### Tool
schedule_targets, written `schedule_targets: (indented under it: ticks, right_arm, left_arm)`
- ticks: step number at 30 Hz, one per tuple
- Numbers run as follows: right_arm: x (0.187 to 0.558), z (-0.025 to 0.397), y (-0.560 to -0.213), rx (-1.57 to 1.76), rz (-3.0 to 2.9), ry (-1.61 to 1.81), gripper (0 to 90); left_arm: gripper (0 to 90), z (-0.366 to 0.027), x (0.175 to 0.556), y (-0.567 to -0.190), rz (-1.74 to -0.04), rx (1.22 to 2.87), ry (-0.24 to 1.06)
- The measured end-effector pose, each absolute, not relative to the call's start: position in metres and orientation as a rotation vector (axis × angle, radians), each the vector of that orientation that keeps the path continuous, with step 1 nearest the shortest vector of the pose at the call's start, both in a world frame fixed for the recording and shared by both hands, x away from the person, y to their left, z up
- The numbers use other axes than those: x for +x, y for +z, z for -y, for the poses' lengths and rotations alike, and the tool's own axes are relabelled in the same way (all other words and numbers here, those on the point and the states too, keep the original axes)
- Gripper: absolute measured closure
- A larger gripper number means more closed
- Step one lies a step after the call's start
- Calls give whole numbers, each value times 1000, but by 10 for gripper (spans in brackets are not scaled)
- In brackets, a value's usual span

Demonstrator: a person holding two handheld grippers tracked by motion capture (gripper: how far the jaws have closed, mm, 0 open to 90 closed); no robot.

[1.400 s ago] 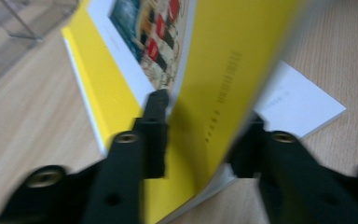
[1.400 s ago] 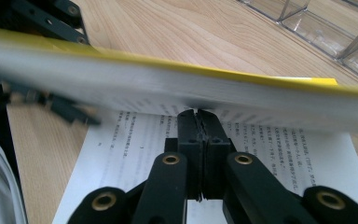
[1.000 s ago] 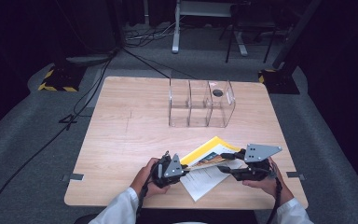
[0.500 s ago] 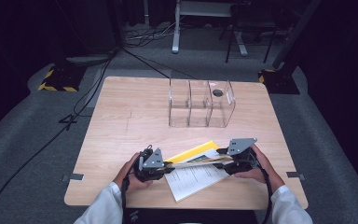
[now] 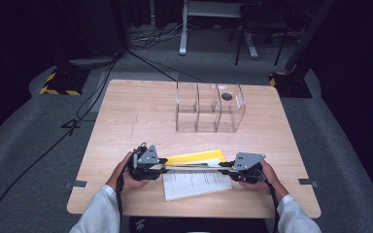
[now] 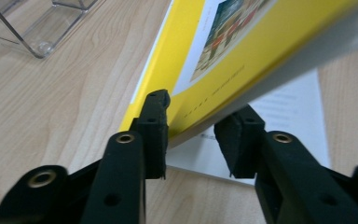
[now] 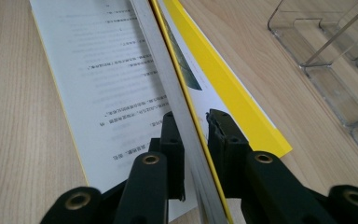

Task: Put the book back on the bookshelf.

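A yellow-covered booklet (image 5: pixel 194 158) is held up off the table near its front edge, tilted onto its long edge. My left gripper (image 5: pixel 164 165) is shut on its left end and my right gripper (image 5: pixel 226 166) on its right end. In the left gripper view the jaws (image 6: pixel 191 135) pinch the booklet's (image 6: pixel 261 42) corner. The right gripper view has the jaws (image 7: pixel 196 140) clamped on the page block of the booklet (image 7: pixel 200 60). Under it a white printed document (image 5: pixel 196 183) lies flat on the table.
A clear acrylic organizer (image 5: pixel 209 109) with three compartments stands at the middle back of the wooden table (image 5: pixel 141 111), a dark round thing at its right end. The person's hands and white sleeves come in from the front edge. Dark floor and cables surround the table.
Both grippers moved left and spread apart. The booklet has swung from a slanted pose to level, parallel with the table's front edge. More of the white document shows.
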State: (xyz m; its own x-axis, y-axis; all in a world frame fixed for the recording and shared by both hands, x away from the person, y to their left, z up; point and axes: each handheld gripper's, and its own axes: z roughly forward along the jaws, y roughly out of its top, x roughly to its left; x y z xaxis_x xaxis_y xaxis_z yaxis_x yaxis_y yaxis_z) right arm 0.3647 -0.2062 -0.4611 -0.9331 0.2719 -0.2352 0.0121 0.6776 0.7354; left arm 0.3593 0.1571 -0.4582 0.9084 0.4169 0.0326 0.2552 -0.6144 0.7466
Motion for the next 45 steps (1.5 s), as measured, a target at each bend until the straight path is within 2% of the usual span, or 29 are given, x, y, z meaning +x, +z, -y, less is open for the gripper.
schedule_targets:
  ticks: [2, 7, 9, 11, 15, 20, 21, 22, 25, 28, 37, 40, 41, 45]
  right_arm:
    - [363, 204, -460, 218, -2564, 1109, 776]
    - [362, 201, -459, 248, -2574, 1112, 777]
    - [360, 199, -458, 249, -2568, 1099, 779]
    - [358, 196, -457, 256, -2572, 1091, 780]
    - [356, 191, -456, 261, -2574, 1075, 781]
    - [355, 188, -455, 267, -2577, 1066, 775]
    - [355, 188, -455, 267, -2578, 1063, 771]
    - [355, 188, -455, 267, -2579, 1063, 766]
    - [355, 188, -456, 264, -2578, 1064, 750]
    - [357, 190, -456, 280, -2584, 1115, 694]
    - [372, 212, -471, 286, -2595, 1262, 681]
    - [375, 219, -474, 293, -2562, 1353, 717]
    - [370, 215, -470, 240, -2516, 1297, 750]
    - [364, 210, -464, 192, -2488, 1255, 775]
  left_arm:
    - [498, -154, 356, -454, -505, 2280, 286]
    - [399, -144, 344, -436, -523, 2243, 342]
    - [386, -130, 337, -430, -564, 2308, 450]
    - [370, -114, 329, -426, -549, 2329, 483]
    - [354, -97, 324, -426, -505, 2340, 485]
    - [347, -84, 331, -435, -536, 2336, 455]
    - [377, -83, 330, -437, -529, 2346, 471]
    - [446, -83, 330, -439, -524, 2352, 501]
    - [606, -85, 329, -442, -441, 2377, 464]
    - [750, -87, 325, -445, -376, 2433, 484]
    - [757, -106, 331, -448, -404, 2406, 414]
    - [757, -108, 333, -448, -413, 2390, 391]
    - [754, -109, 334, -447, -414, 2387, 388]
    - [723, -114, 336, -444, -441, 2377, 379]
